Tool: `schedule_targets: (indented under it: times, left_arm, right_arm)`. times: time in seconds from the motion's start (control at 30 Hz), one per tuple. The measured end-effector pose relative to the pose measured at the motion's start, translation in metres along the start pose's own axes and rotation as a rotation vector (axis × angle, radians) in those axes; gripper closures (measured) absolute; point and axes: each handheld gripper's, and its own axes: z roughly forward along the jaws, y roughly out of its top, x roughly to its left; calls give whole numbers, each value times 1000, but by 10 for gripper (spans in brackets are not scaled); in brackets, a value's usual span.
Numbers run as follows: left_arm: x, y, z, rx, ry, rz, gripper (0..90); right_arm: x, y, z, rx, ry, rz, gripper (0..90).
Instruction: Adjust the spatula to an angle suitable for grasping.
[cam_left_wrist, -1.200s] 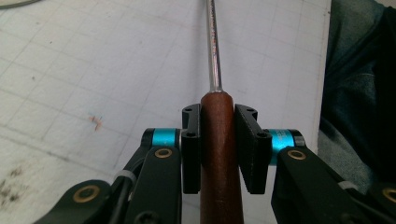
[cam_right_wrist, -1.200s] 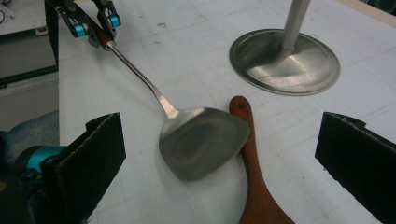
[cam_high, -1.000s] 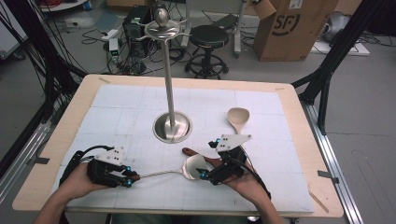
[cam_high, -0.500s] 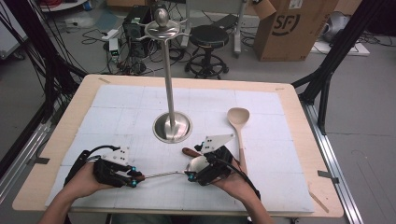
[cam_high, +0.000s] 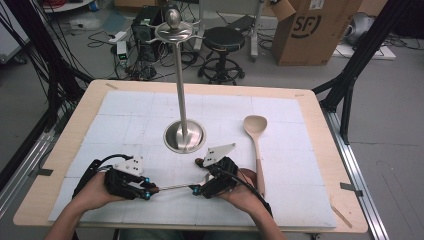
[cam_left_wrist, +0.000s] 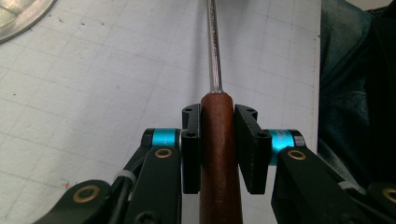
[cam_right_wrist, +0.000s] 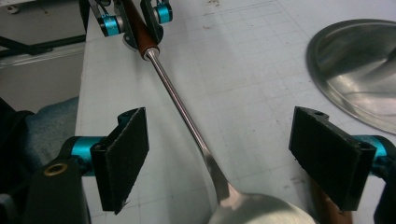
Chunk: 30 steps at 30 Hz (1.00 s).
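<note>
Jaws: left gripper (cam_left_wrist: 218, 154) clamped on ladle (cam_right_wrist: 187, 116) handle; right gripper (cam_right_wrist: 229, 158) wide, just been closing, straddling its shaft, which runs lengthwise toward the left.

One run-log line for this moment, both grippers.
left gripper: shut on ladle handle | right gripper: open, closing around ladle neck | wooden spoon: on table

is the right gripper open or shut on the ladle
Open. The right gripper has its jaws standing wide on either side of the metal ladle, neither pad touching it; they have just been closing. The left gripper clamps the wooden handle.
</note>
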Motion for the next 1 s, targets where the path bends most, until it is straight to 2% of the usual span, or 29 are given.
schedule_targets:
  times: [0.13,0.17,0.2,0.3,0.4,0.6,0.63,0.8,0.93,1.0]
  left_arm:
    - [1,6,1,-6,-1,11,732]
    - [1,7,1,-3,-3,10,732]
    - [1,10,2,-4,-3,16,732]
    - [1,13,5,0,-8,22,732]
    - [1,15,7,10,-12,25,732]
    - [1,19,11,14,-17,30,732]
    - [1,20,11,11,-19,26,732]
    - [1,21,10,6,-19,29,732]
    - [1,22,10,2,-17,29,732]
    - [0,24,9,1,-17,32,732]
  right_arm:
    - [0,2,7,9,20,-6,201]
    - [0,2,10,11,33,-18,258]
    - [0,3,11,16,47,-18,274]
    - [0,3,17,28,59,-17,281]
    - [0,2,22,50,82,-7,329]
    - [-2,3,30,67,93,-5,390]
    - [-2,2,33,80,114,3,425]
    - [-4,1,40,104,142,5,489]
    - [-3,2,43,118,149,-2,531]
    - [-3,2,45,136,151,-2,602]
